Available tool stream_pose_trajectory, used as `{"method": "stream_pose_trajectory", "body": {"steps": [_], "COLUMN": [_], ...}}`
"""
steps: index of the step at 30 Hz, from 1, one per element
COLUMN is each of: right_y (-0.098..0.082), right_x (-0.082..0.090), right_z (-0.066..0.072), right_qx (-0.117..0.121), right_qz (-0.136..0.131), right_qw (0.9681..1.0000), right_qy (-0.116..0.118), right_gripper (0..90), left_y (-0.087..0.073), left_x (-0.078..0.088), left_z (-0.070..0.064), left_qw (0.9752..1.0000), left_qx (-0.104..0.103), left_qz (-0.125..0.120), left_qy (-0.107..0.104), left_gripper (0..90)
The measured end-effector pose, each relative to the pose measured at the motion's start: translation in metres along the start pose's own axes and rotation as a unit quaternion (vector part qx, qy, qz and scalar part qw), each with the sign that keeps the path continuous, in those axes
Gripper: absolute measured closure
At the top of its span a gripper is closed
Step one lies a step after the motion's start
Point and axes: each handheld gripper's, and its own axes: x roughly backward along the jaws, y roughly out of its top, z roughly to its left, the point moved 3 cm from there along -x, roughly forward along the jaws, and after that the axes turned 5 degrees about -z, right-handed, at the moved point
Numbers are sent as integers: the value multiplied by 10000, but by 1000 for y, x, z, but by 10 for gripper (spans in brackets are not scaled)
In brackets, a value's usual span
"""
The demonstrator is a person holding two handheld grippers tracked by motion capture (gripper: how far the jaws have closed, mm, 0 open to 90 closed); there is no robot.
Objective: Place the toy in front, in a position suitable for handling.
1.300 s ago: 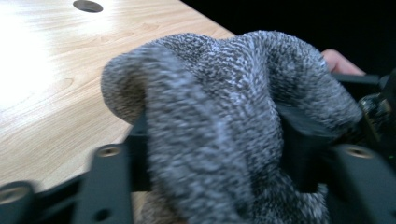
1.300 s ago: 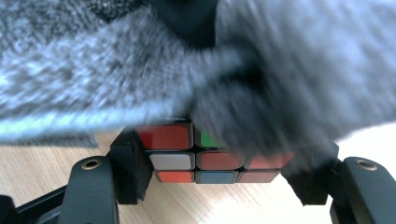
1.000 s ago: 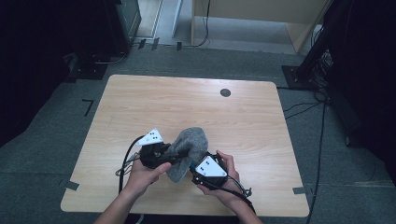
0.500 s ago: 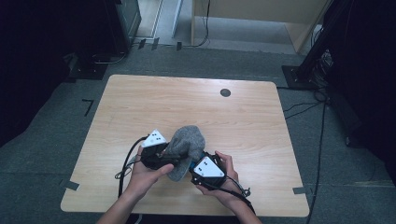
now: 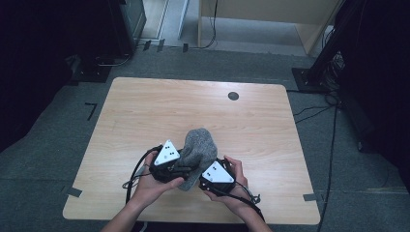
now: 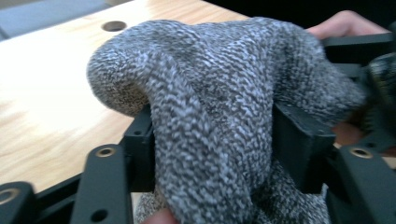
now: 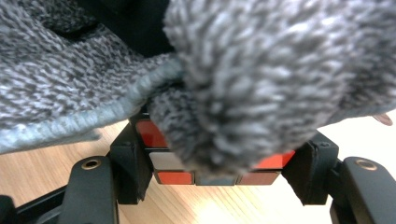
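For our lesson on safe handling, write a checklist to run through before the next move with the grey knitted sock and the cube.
1. Left gripper has the grey knitted sock between its jaws: ok. Its jaws have just been closing, and fabric fills the gap.
2. Right gripper holds the red and white tiled puzzle cube: ok, jaws sit against both sides.
3. Cube fully inside the sock: not ok, its lower tiles show below the fabric.
4. Sock's grey edge open wide enough for the cube: cannot tell.
5. Room on the light wooden table around the hands: ok.
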Motion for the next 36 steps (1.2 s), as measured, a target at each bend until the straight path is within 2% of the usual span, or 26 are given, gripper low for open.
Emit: {"method": "stream_pose_trajectory", "body": {"steps": [1,2,3,5,6,7,8,9,11,13,14,15,16,20,22,24,25,26,27,28,29,31,32,33,34,36], "right_y": [0,-1,-1,-1,-2,-2,-2,-2,-1,-2,-2,-4,-4,-3,-1,-2,-3,-4,-4,-4,-4,-3,-2,-1,-1,-1], "right_x": [0,0,-1,-2,-2,-3,-3,-3,-1,-2,-2,-3,-3,-4,-3,-2,-2,-3,-3,-3,-3,-3,-3,-3,-3,-2], "right_z": [-1,-1,-1,0,0,1,1,1,0,-1,-1,-1,-1,1,-1,-3,-3,-4,-4,-3,-3,-2,-2,-2,-2,-3], "right_qx": [-14,-17,-27,-18,-32,-63,-52,-52,-93,-76,-76,-123,-133,-123,-120,-156,-158,-149,-185,-188,-188,-201,-151,-158,-158,-157], "right_qz": [15,39,50,61,59,24,6,6,-20,43,43,82,91,24,-5,18,43,51,65,49,49,0,-49,-57,-57,-65], "right_qw": [10000,10000,10000,10000,10000,10000,10000,10000,10000,9999,9999,9999,9999,9999,9999,9999,9998,9998,9998,9998,9998,9998,9999,9999,9999,9999], "right_qy": [-27,-56,-69,-49,-32,24,28,28,-10,-72,-72,-62,-53,18,-7,-47,-63,-71,-70,-46,-46,-19,-8,-10,-10,-29], "right_gripper": [345,345,345,345,345,345,345,345,345,345,345,345,345,345,345,345,346,346,345,345,345,345,345,345,345,345], "left_y": [0,-3,-6,-7,-8,-6,-4,-4,-2,-4,-4,-7,-8,-5,-3,-3,-6,-6,-8,-8,-8,-5,-4,-2,-2,-4], "left_x": [0,1,2,3,4,4,4,4,0,0,0,2,3,5,1,1,1,1,2,6,6,8,7,4,4,3], "left_z": [0,13,19,23,22,10,2,2,-7,3,3,13,15,1,-8,-5,7,7,13,16,16,7,1,-2,-2,9], "left_qw": [10000,9990,9980,9974,9976,9983,9988,9988,9994,9998,9998,9992,9990,9993,9987,9990,9989,9989,9982,9980,9980,9978,9981,9990,9990,9985], "left_qx": [0,418,585,672,675,435,237,237,-256,48,48,352,416,18,-404,-279,81,81,310,444,444,231,33,-79,-79,332], "left_qz": [0,-45,-72,-104,-137,-300,-340,-340,-230,-136,-136,-105,-125,-301,-274,-252,-214,-214,-215,-380,-380,-531,-517,-425,-425,-411], "left_qy": [0,167,248,225,90,-228,-266,-266,43,137,137,179,118,-217,175,230,405,405,457,238,238,-313,-339,-96,-96,-154], "left_gripper": [388,400,420,425,426,413,416,418,447,513,550,571,589,572,532,536,558,575,587,586,574,552,531,553,577,597]}}
